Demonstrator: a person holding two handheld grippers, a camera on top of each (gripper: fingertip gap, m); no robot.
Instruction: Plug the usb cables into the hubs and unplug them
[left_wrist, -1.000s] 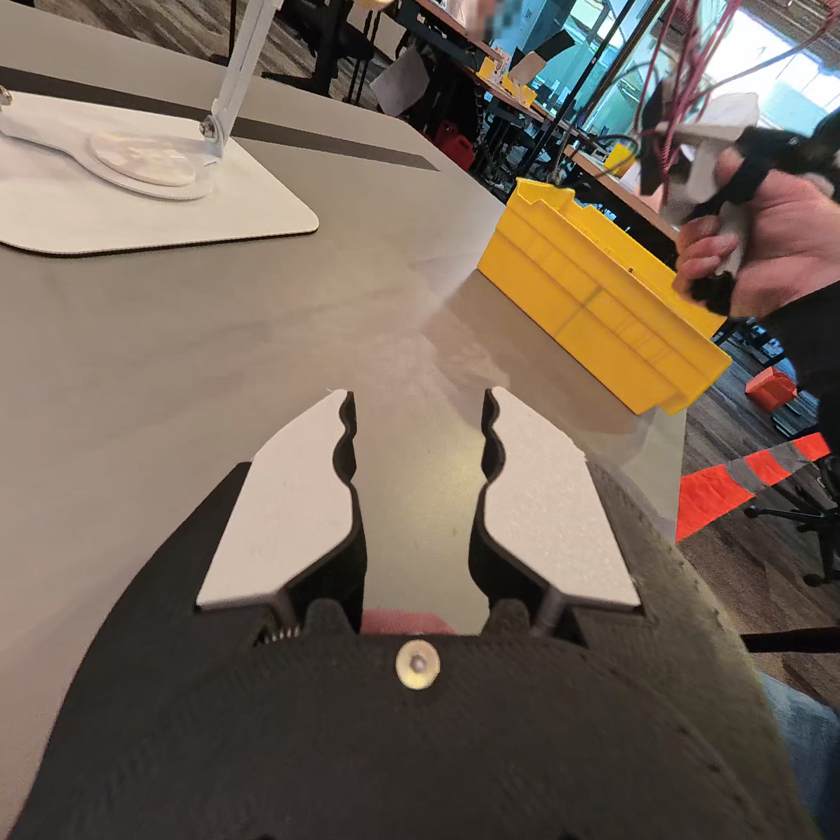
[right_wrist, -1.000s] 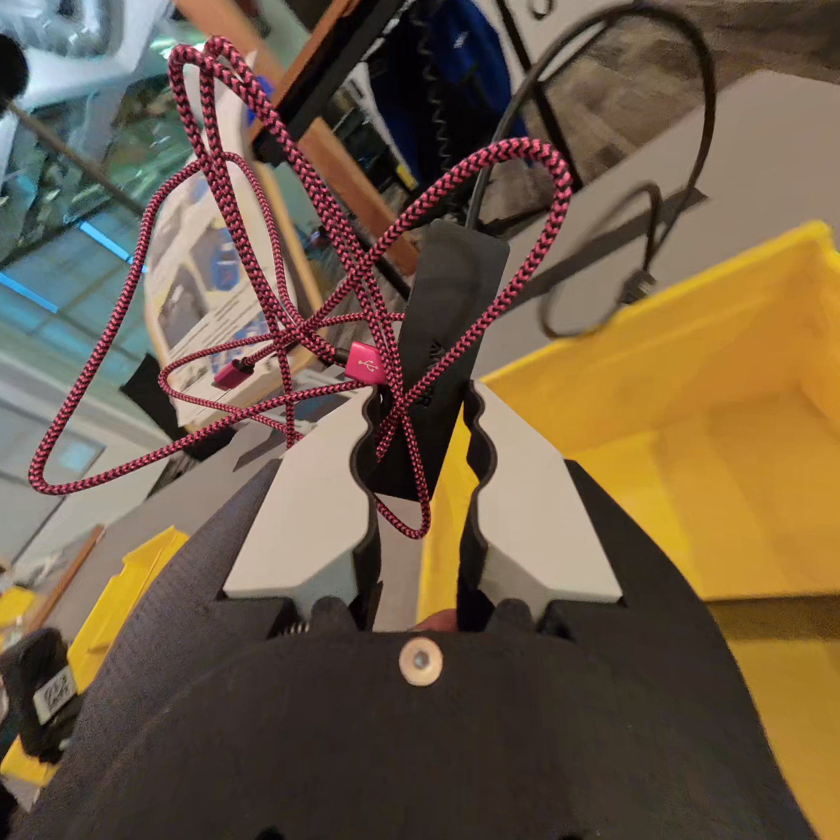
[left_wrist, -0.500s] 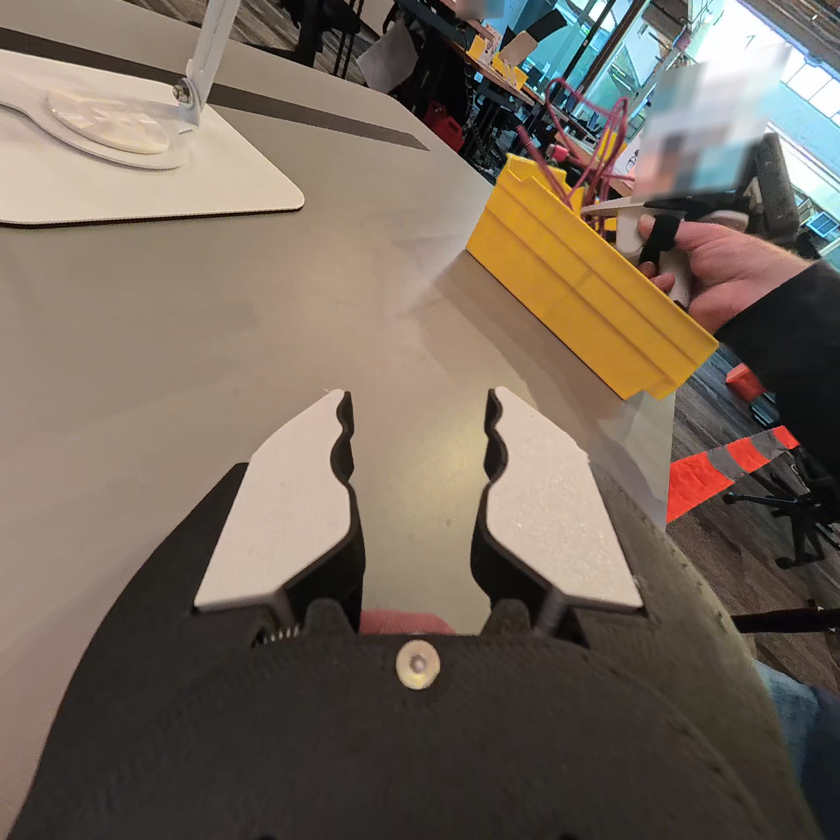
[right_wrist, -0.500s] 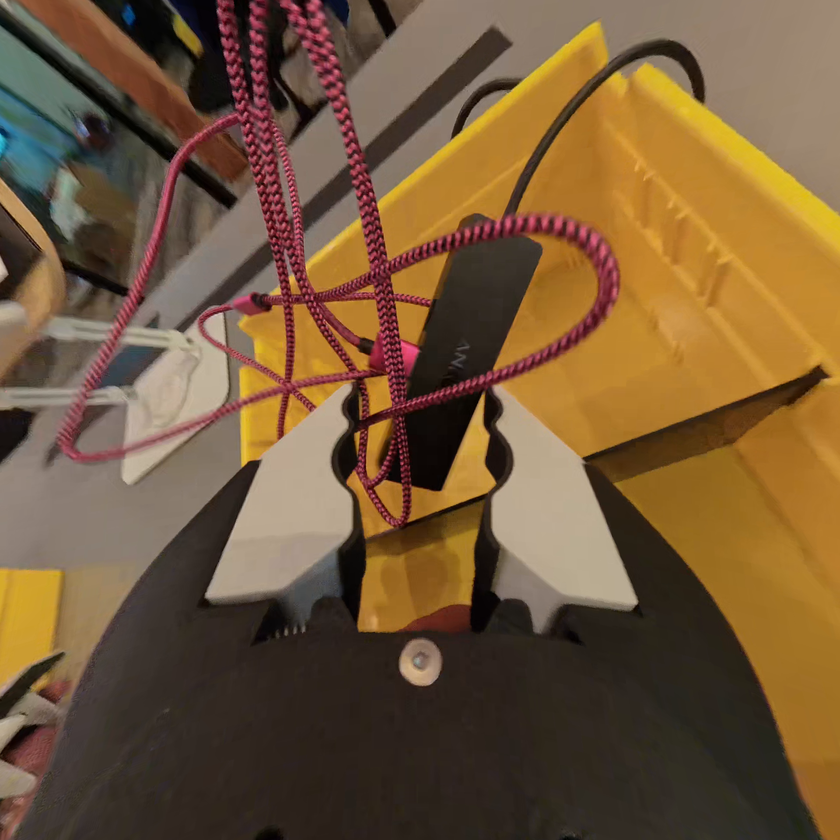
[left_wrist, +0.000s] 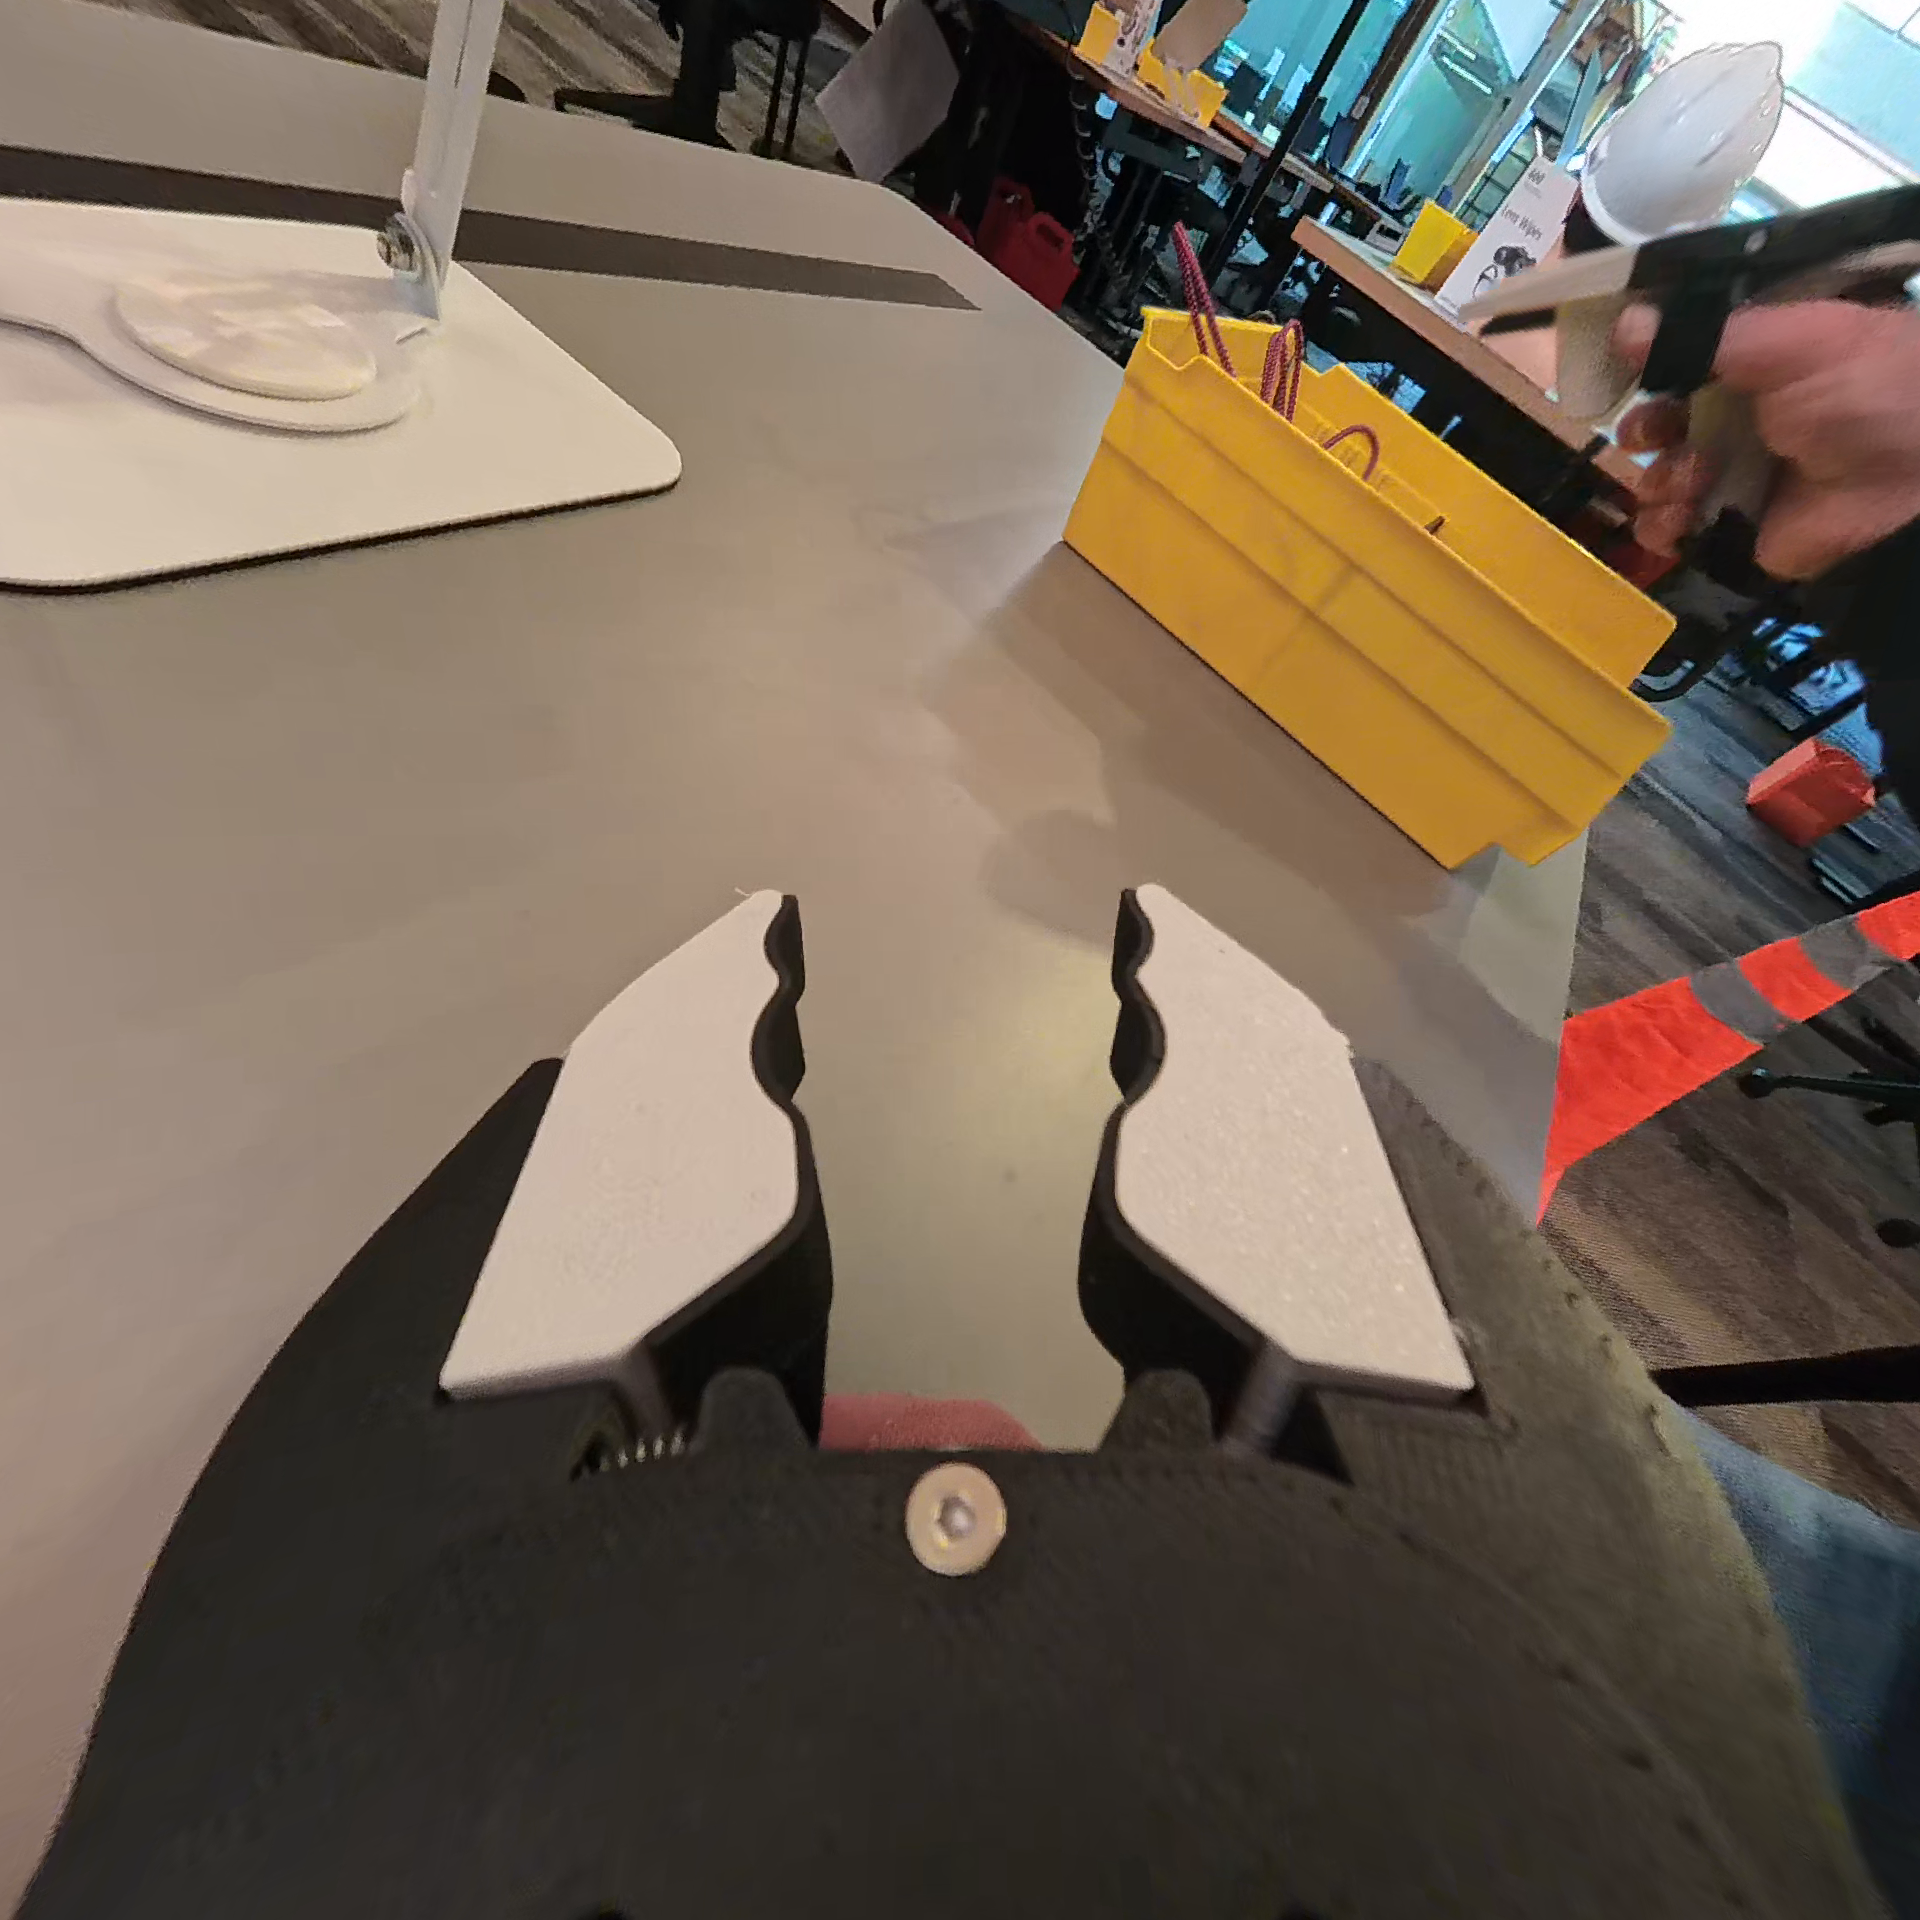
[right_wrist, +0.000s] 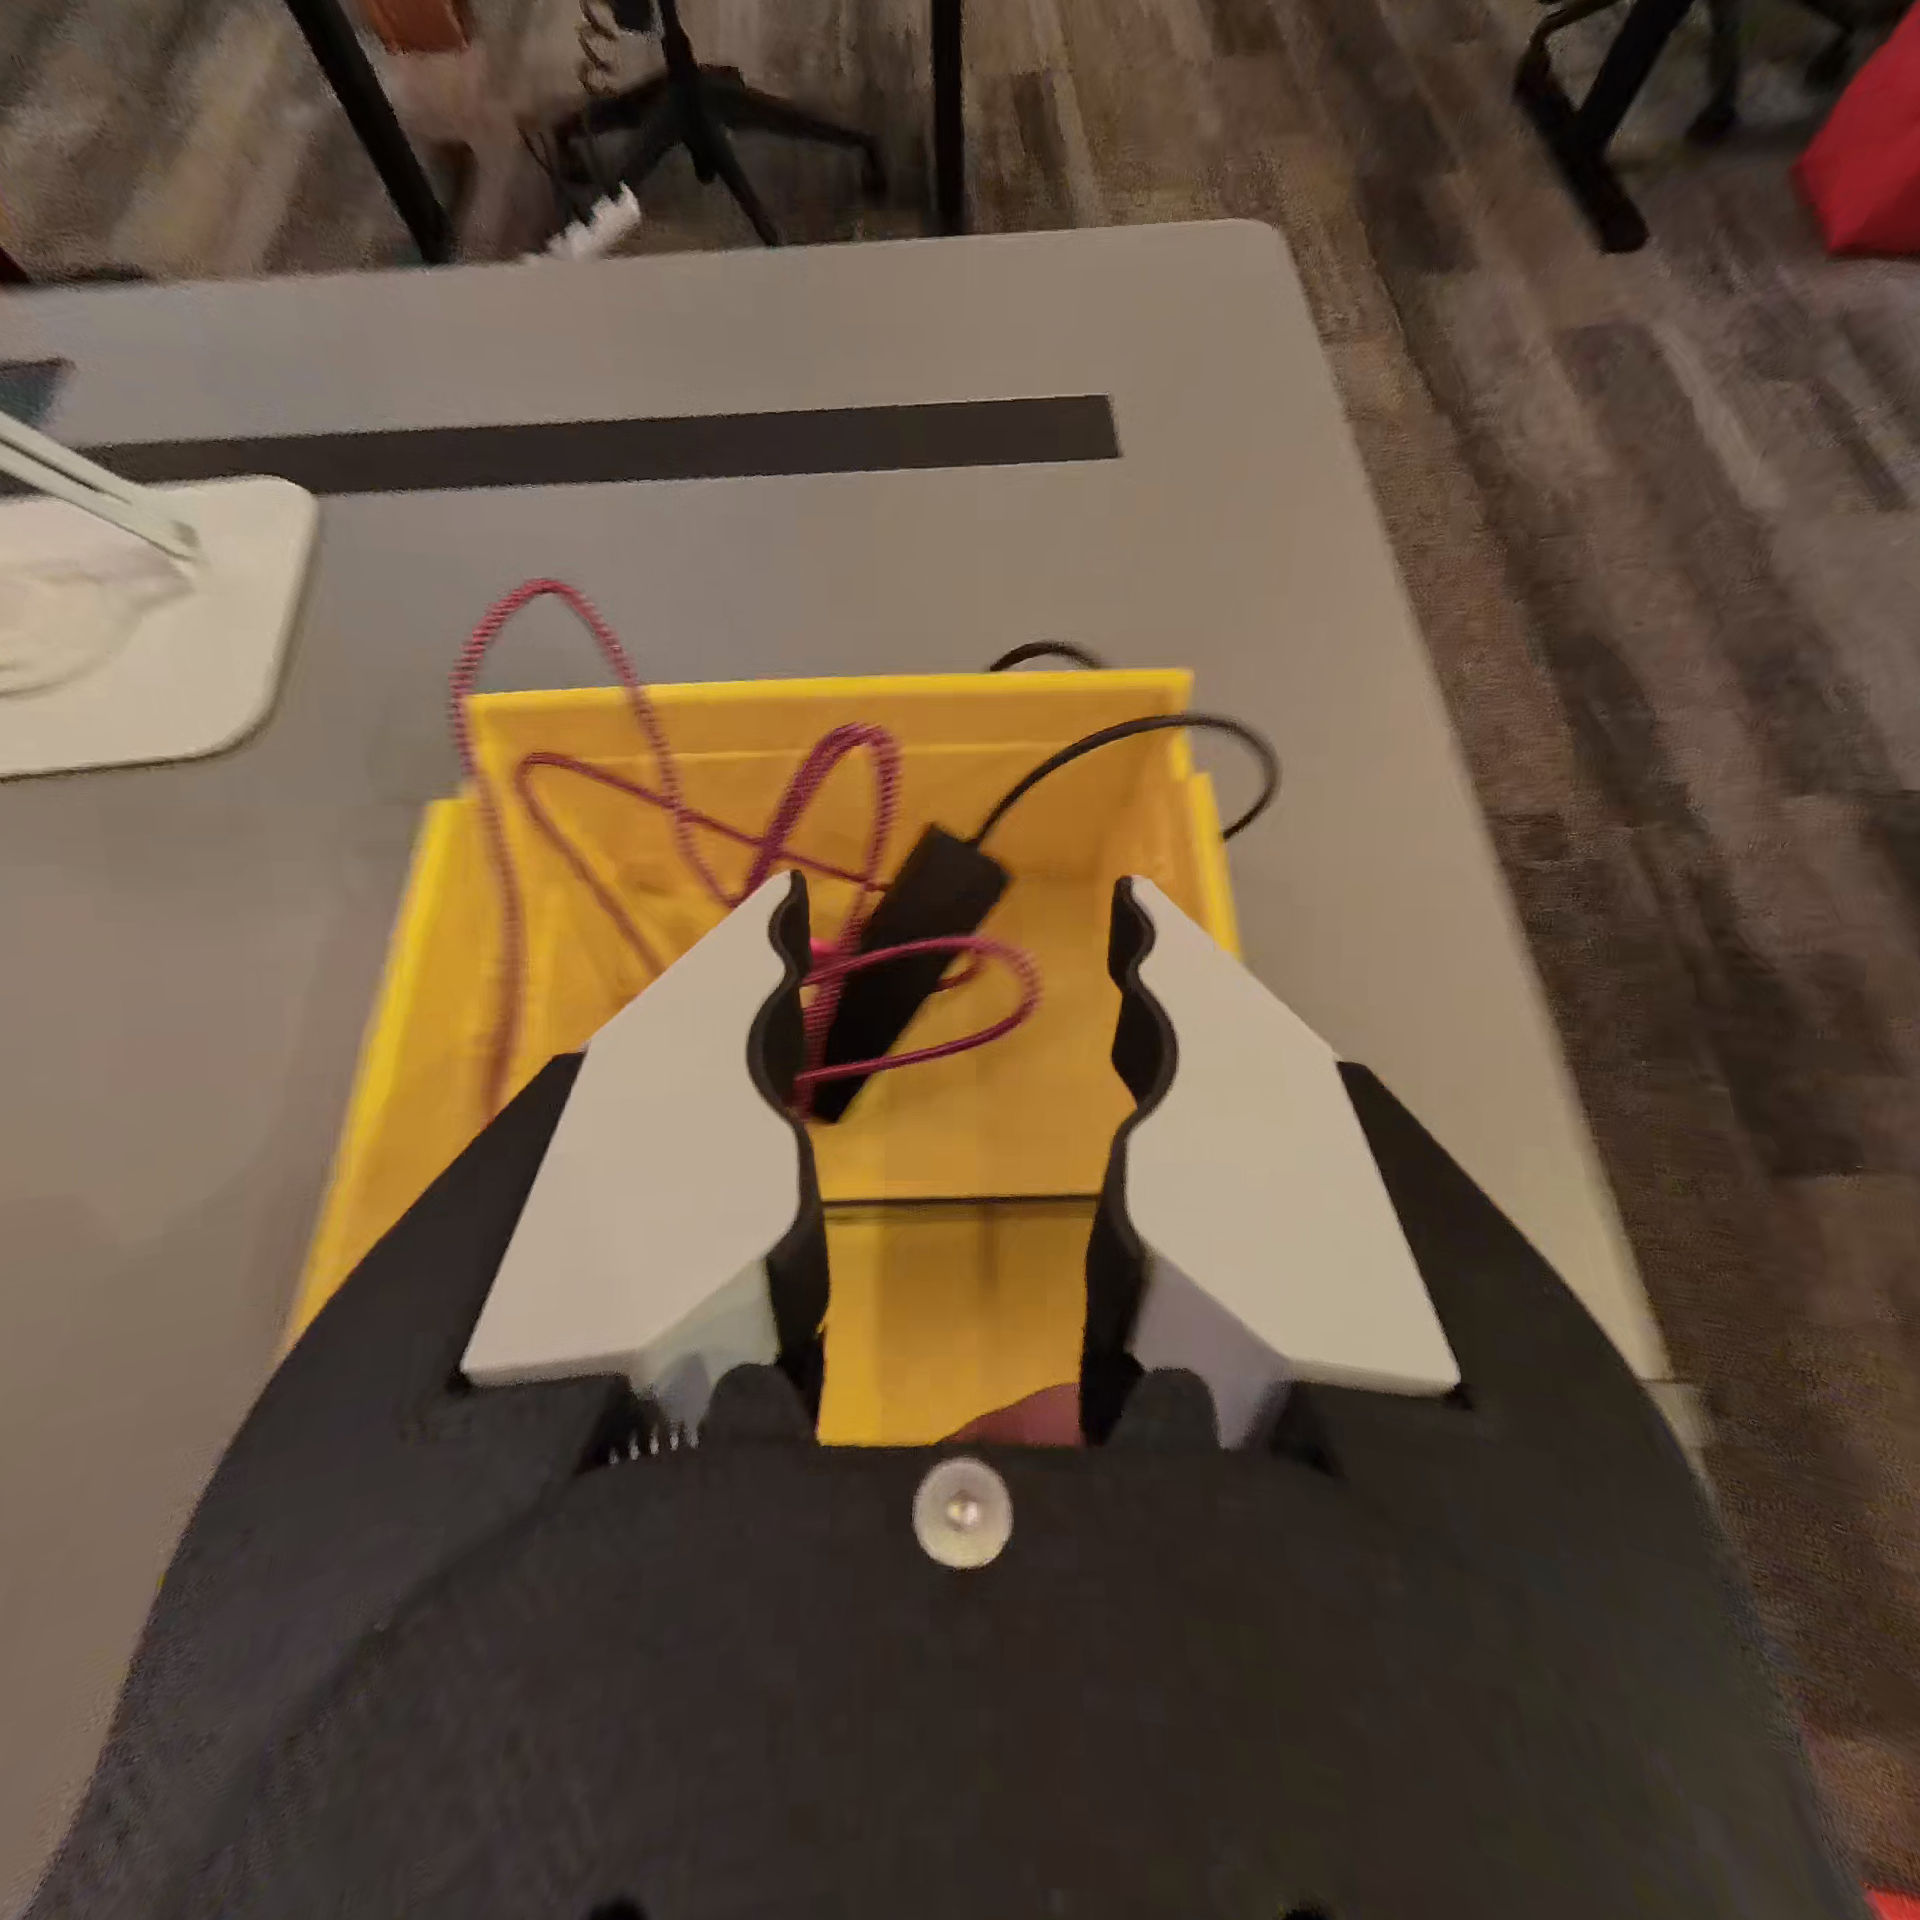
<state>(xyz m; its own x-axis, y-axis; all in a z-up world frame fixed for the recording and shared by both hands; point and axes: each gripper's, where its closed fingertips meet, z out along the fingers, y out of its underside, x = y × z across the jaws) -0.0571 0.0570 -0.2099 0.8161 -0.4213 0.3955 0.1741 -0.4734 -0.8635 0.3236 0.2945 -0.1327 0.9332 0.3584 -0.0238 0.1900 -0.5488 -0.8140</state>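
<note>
My left gripper (left_wrist: 958, 899) is open and empty, low over the grey table (left_wrist: 623, 727). My right gripper (right_wrist: 958, 883) is open and empty above the yellow bin (right_wrist: 831, 696). A black USB hub (right_wrist: 904, 977) lies slanted inside the bin, with a pink braided cable (right_wrist: 675, 790) looped over it and a pink plug at its left side. The hub's black lead (right_wrist: 1091, 748) curls over the bin's far rim. In the left wrist view the bin (left_wrist: 1351, 623) stands at the right, pink loops (left_wrist: 1283, 369) stick out of it, and a hand (left_wrist: 1808, 416) holds the right gripper above it.
A white stand base (left_wrist: 312, 468) with an upright arm sits at the far left, also in the right wrist view (right_wrist: 135, 623). A black strip (right_wrist: 623, 447) runs across the table behind the bin. The table's edge is close to the bin's right side. The grippers' ends are close to 45 cm from one another.
My right gripper carried the hub and pink cable down into the yellow bin, opened and drew back; they now lie in the bin. My left gripper has barely moved.
</note>
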